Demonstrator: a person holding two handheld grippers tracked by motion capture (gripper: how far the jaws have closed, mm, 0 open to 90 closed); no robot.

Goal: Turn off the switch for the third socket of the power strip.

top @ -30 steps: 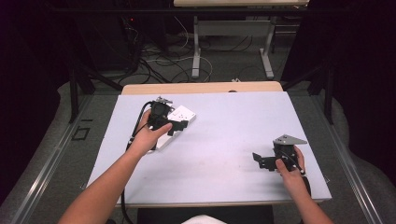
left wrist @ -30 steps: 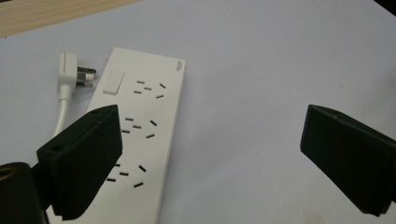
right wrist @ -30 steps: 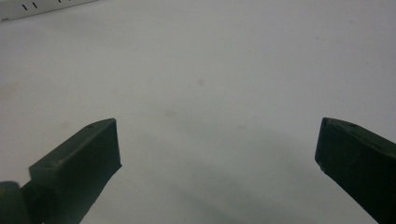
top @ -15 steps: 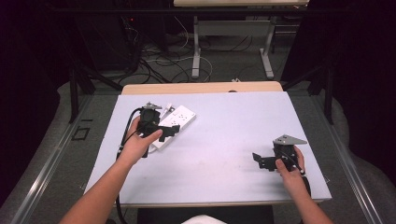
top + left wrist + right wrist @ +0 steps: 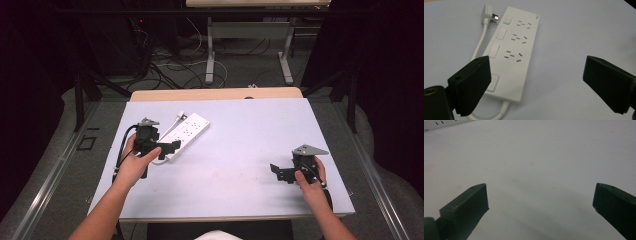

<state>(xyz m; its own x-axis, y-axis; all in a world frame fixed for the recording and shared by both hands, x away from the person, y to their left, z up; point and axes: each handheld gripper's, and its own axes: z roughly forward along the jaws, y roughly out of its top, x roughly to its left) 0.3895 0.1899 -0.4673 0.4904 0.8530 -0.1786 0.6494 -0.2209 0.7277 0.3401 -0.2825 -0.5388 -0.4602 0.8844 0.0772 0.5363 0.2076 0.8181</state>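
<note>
- On the left half of the pale table (image 5: 235,175), you are holding your left gripper (image 5: 172,146) at the near end of the white power strip (image 5: 187,131), with its jaws spread wide and gripping nothing.
- Along that gripper's own view, the power strip (image 5: 515,52) is lying flat on the table, its near end sitting between the two open jaws, closer to the left one.
- Its sockets and switches are facing up, and its white cord (image 5: 480,46) is running along its left side up to the plug (image 5: 488,15), which is lying just beside the strip's far corner.
- Over at the right near edge of the table, you are resting your right gripper (image 5: 276,172) well apart from the strip, jaws wide open and holding nothing.
- Through the right gripper view, your jaws are pointing across bare table surface (image 5: 536,170), and an edge of the power strip (image 5: 446,124) is showing at the top left corner.
</note>
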